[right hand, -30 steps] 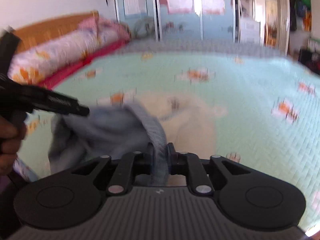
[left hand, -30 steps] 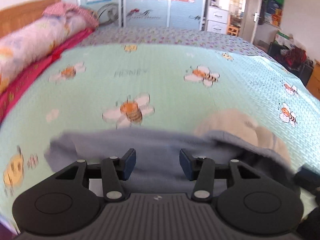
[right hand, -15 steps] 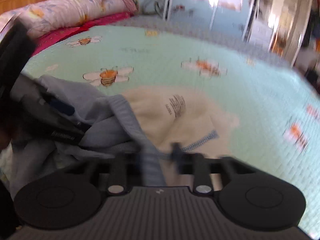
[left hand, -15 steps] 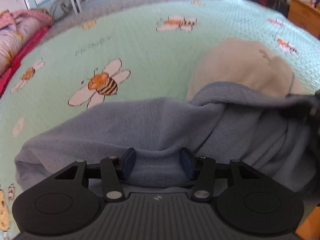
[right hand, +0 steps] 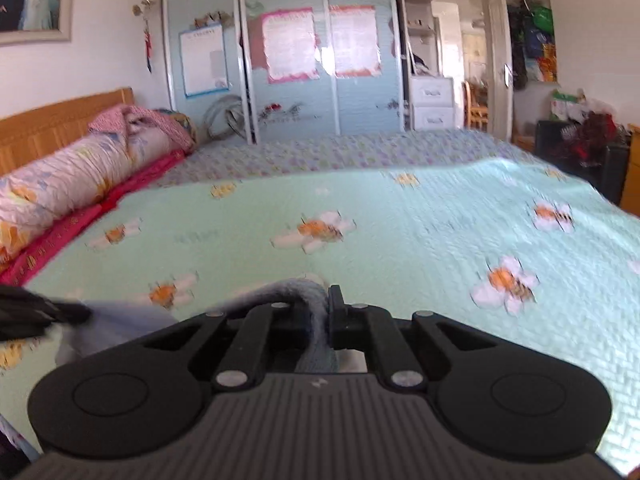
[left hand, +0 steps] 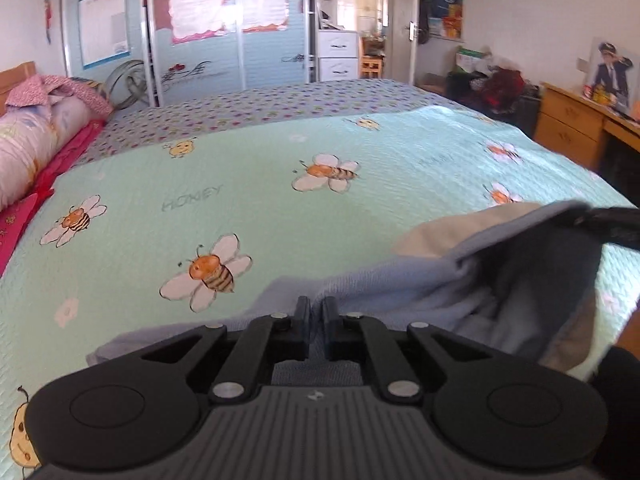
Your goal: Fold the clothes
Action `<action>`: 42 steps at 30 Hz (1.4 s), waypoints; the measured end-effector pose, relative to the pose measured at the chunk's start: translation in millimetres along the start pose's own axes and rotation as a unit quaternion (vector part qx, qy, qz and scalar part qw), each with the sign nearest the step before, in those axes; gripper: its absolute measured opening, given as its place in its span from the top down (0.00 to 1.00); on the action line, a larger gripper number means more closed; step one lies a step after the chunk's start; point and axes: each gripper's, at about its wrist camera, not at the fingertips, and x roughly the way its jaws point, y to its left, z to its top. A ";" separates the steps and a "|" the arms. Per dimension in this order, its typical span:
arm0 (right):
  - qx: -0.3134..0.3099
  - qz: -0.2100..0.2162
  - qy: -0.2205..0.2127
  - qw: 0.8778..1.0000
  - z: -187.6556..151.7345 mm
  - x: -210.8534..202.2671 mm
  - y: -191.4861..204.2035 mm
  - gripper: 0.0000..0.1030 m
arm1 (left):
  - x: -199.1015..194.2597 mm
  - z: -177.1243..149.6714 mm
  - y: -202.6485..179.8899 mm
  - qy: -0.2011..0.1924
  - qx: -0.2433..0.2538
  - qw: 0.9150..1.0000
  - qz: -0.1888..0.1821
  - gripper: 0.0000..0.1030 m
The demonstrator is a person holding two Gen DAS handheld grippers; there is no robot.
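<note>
We hold the soft blue knit garment above the bee-print green bedspread: left gripper jaws pressed together on its edge, right gripper jaws closing, pinching a bunched fold.

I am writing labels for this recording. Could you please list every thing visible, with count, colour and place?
blue garment: one, grey-blue, near edge of bed, held at two places
beige garment: one, behind the blue garment
bedspread: one, mint green with bees, on bed
rolled quilt: one, pink floral, along headboard
headboard: one, wooden, left
wardrobe: one, pale blue sliding doors, far wall
desk: one, wooden, right
left tool: black, shut on the blue garment
right tool: black, closing on a fold of the blue garment
</note>
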 end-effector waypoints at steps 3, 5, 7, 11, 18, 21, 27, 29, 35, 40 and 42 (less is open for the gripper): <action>0.007 -0.003 0.024 1.000 -19.8 -0.1 -7.7 0.91 | -0.6 -19.9 -4.3 0.031 -0.004 0.999 -0.005 0.98; 0.004 0.005 0.030 1.000 -26.3 -3.5 -4.2 0.85 | -0.1 -28.1 -6.6 0.041 -0.007 0.999 0.001 0.96; -0.005 0.012 0.021 1.000 -25.9 -10.5 2.9 0.75 | -2.4 -27.4 -9.8 0.036 -0.003 0.999 0.007 0.92; -0.023 0.017 -0.017 0.999 -12.4 -20.5 20.1 0.28 | -4.8 1.2 -19.6 0.014 0.021 1.000 0.001 0.37; -0.138 0.018 0.034 0.990 -2.4 36.7 64.4 0.22 | 86.6 19.9 -42.3 0.123 0.135 0.983 -0.037 0.41; -0.155 0.018 0.113 0.981 -12.1 76.2 66.2 0.95 | 120.9 -5.2 -39.7 0.180 0.134 0.974 -0.041 0.90; -0.072 -0.017 0.068 0.995 -2.1 55.0 10.0 1.00 | 91.0 -19.3 -6.9 0.120 0.031 0.991 -0.057 0.96; -0.072 0.020 0.038 0.997 4.8 30.9 9.7 0.92 | 85.2 -17.9 -8.0 0.114 0.025 0.991 -0.061 0.96; -0.185 0.071 0.034 0.980 -20.1 10.8 86.5 0.17 | 88.4 -22.6 -22.4 0.121 0.024 0.992 -0.037 0.96; -0.173 0.017 0.123 0.977 -34.5 74.3 84.3 0.75 | 71.6 -33.4 -9.6 0.115 0.003 0.993 -0.035 0.96; -0.111 0.003 0.135 0.985 -22.6 86.2 59.0 0.80 | 62.2 -33.4 -1.1 0.106 -0.008 0.994 -0.033 0.96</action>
